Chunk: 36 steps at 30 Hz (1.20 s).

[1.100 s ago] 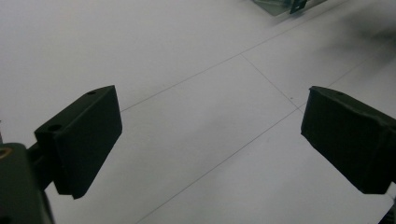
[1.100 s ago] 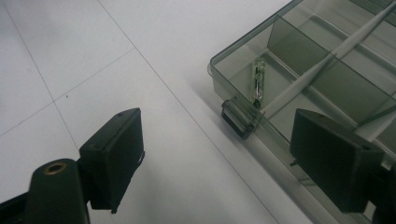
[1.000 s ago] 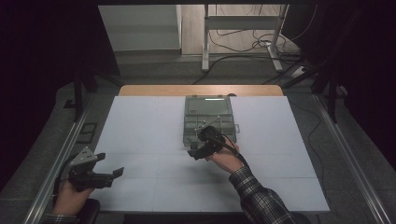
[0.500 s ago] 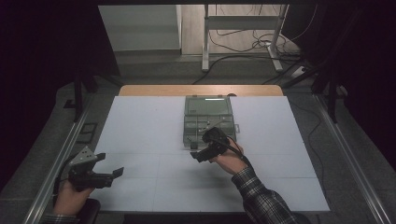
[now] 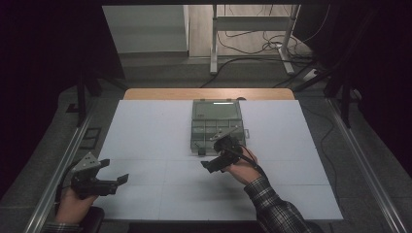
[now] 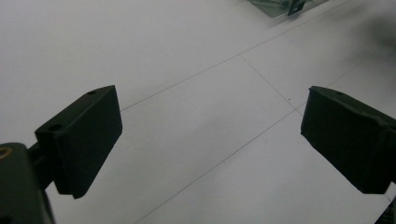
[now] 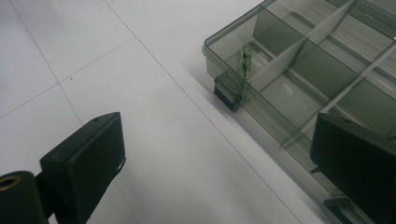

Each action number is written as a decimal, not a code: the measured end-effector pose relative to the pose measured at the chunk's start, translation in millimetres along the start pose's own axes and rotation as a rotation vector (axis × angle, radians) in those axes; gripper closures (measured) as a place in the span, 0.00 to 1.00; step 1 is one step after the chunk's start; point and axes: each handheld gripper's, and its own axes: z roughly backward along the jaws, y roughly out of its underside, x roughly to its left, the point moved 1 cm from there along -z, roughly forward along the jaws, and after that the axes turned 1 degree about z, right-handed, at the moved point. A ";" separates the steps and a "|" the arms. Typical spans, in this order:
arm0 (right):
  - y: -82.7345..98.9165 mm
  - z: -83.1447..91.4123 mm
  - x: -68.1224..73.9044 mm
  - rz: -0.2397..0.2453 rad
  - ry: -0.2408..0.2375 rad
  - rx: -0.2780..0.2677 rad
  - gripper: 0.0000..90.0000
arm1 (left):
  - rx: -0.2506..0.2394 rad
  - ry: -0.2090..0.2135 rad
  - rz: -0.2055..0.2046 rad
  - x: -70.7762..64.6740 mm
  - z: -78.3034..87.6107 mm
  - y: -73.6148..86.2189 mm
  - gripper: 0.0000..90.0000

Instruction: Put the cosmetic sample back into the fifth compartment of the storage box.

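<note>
Smoky-clear plastic organizer box point(image 5: 217, 124) sits open mid-bench, its near-left corner by my right gripper point(image 7: 219, 154), whose fingers have just been spreading wide, nothing between. My left gripper point(image 6: 210, 135) hovers wide and empty, near left. I'd judge the next move is reaching the latch point(image 7: 227, 93).

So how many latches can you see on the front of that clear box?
2: one black latch at the near-left corner of the box, another partly hidden behind the right tool's jaw.
</note>
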 end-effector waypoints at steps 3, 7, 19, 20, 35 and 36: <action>3.2 3.3 -1.0 -0.009 0.008 -0.007 0.03 | 0.001 0.003 0.001 0.3 -0.1 -0.1 0.07; 8.2 7.4 -2.4 -0.023 0.004 -0.016 0.03 | 0.003 0.014 0.006 1.3 -0.2 -0.1 0.07; 23.3 15.2 -1.6 -0.021 0.024 -0.020 0.02 | 0.000 0.010 0.014 1.6 -0.2 -0.1 0.06; 24.4 16.1 -1.6 -0.020 0.024 -0.019 0.02 | -0.001 0.010 0.015 1.6 -0.2 -0.1 0.06; 37.3 31.9 -4.3 -0.037 0.036 -0.044 0.01 | 0.000 0.010 0.010 1.0 -0.2 -0.1 0.06; 38.0 32.7 -4.5 -0.035 0.039 -0.046 0.01 | 0.000 0.010 0.010 1.0 -0.2 -0.1 0.06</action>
